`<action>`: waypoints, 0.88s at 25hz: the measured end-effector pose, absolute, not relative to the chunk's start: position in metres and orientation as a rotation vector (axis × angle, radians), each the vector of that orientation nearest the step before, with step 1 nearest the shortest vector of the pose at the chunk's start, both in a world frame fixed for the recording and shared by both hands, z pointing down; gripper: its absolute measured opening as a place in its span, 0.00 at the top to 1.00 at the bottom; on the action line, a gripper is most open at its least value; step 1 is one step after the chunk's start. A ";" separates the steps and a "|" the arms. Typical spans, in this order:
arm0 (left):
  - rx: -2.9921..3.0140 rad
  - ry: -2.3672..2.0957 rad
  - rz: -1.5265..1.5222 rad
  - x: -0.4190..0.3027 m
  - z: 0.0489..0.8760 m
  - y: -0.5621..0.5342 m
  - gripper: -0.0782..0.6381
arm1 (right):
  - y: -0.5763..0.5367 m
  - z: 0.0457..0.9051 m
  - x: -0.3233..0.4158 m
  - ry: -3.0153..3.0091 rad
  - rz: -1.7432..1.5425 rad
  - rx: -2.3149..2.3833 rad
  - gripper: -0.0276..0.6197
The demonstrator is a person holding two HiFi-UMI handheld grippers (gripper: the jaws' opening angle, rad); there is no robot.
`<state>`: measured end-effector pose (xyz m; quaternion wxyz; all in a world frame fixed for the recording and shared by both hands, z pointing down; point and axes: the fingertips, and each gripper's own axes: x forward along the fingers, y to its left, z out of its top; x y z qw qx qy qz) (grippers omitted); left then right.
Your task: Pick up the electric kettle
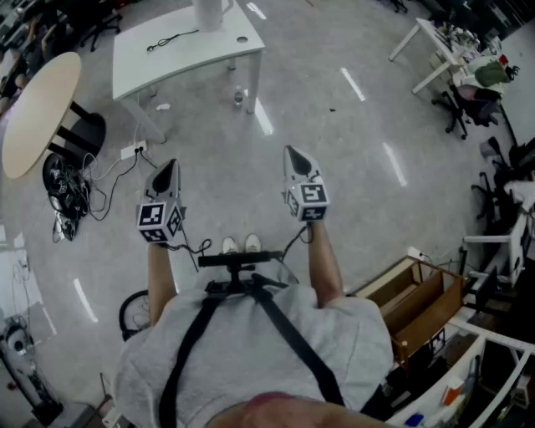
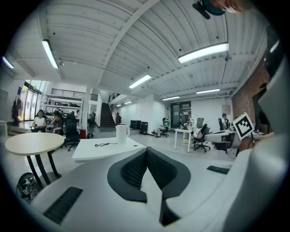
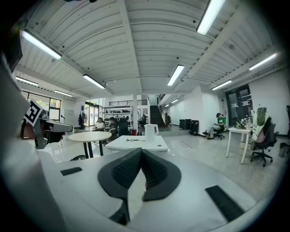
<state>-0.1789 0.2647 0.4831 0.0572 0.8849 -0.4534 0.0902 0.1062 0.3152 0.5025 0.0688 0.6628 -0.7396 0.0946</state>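
Standing on the grey floor (image 1: 334, 125), a person holds the left tool (image 1: 170, 165) and the right tool (image 1: 292, 153) out in front, side by side and apart. Each has its jaws pressed together on nothing. Well ahead stands a white counter (image 1: 159, 50) carrying a black cable (image 1: 171, 38) and, at its far edge, the upright white electric kettle (image 1: 209, 12). A round beige table (image 1: 38, 109) sits left of it.
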 end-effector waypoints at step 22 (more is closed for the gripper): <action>2.694 -1.359 0.313 -0.129 0.478 0.270 0.88 | 0.314 0.506 0.123 -2.295 0.240 1.865 0.94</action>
